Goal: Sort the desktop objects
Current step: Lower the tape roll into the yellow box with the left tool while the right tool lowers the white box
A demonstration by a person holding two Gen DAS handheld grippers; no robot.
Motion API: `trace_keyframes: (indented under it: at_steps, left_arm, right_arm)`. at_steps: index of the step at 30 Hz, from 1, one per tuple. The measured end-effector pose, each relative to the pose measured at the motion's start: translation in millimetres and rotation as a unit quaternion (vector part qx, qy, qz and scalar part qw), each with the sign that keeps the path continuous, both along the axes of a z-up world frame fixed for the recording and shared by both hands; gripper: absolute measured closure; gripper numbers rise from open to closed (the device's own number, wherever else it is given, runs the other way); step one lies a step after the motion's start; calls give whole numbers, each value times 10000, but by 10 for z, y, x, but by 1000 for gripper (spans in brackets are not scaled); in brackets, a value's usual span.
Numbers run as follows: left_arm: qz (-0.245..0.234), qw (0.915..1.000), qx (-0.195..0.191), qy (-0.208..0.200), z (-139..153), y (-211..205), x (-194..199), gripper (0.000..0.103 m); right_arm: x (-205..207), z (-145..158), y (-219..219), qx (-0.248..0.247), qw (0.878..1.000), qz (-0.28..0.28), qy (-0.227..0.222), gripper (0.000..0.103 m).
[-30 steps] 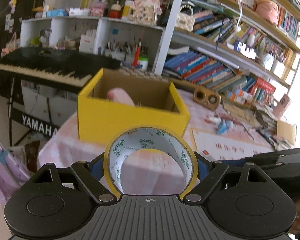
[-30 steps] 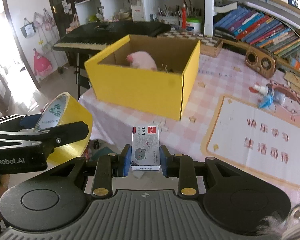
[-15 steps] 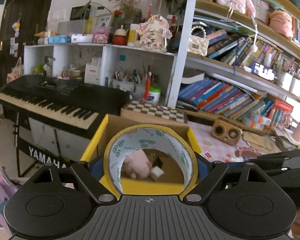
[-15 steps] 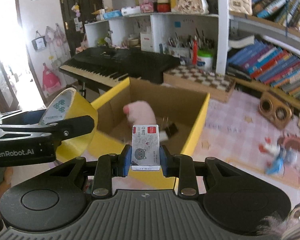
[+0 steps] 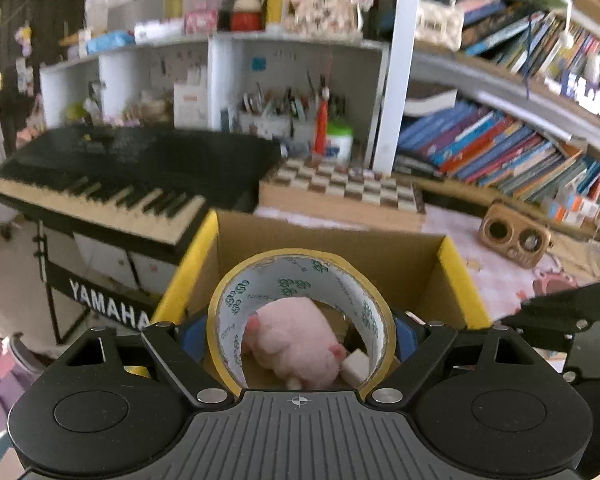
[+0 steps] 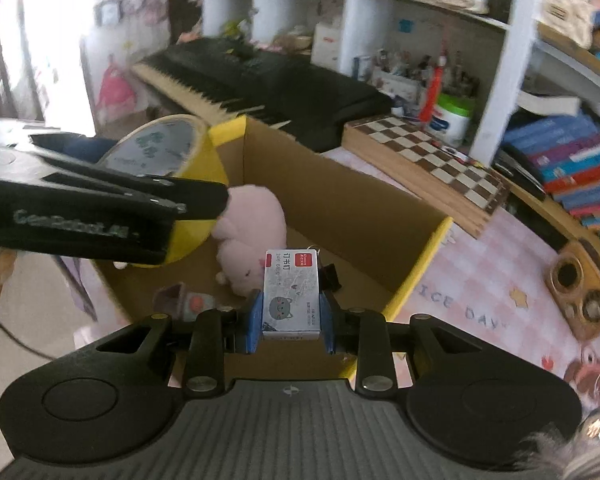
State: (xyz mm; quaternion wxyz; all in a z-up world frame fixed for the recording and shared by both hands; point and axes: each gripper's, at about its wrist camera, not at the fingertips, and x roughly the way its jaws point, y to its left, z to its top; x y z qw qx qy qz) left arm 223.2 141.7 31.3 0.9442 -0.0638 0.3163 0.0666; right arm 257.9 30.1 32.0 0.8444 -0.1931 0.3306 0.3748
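The step in hand seems to be the drop: both grippers are carrying a thing over the yellow box (image 6: 416, 264), which is standing on the pink checked table (image 6: 496, 280), and the next move probably calls for lowering each one a little and opening the jaws so that the things are falling inside and not on the rim. The box is open at the top, and a pink plush (image 6: 252, 232) is lying inside it with some small pieces beside it, so the landing place is partly taken. The left gripper (image 5: 300, 332) is hanging above the near-left corner of the box, fingers pointing toward its far wall, and its jaws are clenched on the two sides of the tape roll (image 5: 300, 280), which is standing on edge so that the plush (image 5: 296, 344) is showing through its hole. The right gripper (image 6: 291, 312) is hovering over the near wall of the box, tilted down into it, and its jaws are grasping a small staple pack (image 6: 291, 292) upright by its two narrow sides.
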Motion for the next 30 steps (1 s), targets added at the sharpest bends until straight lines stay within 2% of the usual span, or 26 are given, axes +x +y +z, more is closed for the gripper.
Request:
trace_keyframes:
  at_steps: [6, 8, 11, 15, 17, 21, 26, 29, 30]
  left_arm:
    - [-114, 9956, 154, 917, -309, -21, 248, 16]
    - [-73, 9933, 95, 1154, -367, -13, 302, 15]
    - [-103, 9909, 51, 1338, -416, -5, 356, 15]
    - [-85, 9885, -16, 1512, -425, 29, 395, 14]
    - [-83, 9883, -27, 1520, -426, 25, 414, 14]
    - [-51, 9901, 11, 1401, -417, -3, 393, 13]
    - [70, 9939, -64, 1097, -369, -37, 294, 9]
    - [106, 9959, -15, 894, -304, -67, 211, 9]
    - [106, 9966, -11, 815, -273, -78, 182, 9]
  right_arm:
    - [192, -178, 180, -634, 9956, 690, -96, 75]
    - [255, -223, 215, -765, 9936, 824, -69, 75]
    - [275, -309, 291, -1142, 9865, 1134, -301, 75]
    - [323, -394, 367, -1470, 9769, 1544, -162, 75]
    - [323, -452, 392, -1624, 9715, 1719, -155, 75]
    - [343, -477, 397, -1615, 9708, 1771, -90, 75]
    - [324, -437, 361, -1420, 9756, 1671, -120, 75]
    - [327, -352, 292, -1194, 9805, 1554, -149, 73]
    - [314, -318, 265, -1131, 9821, 1498, -187, 69]
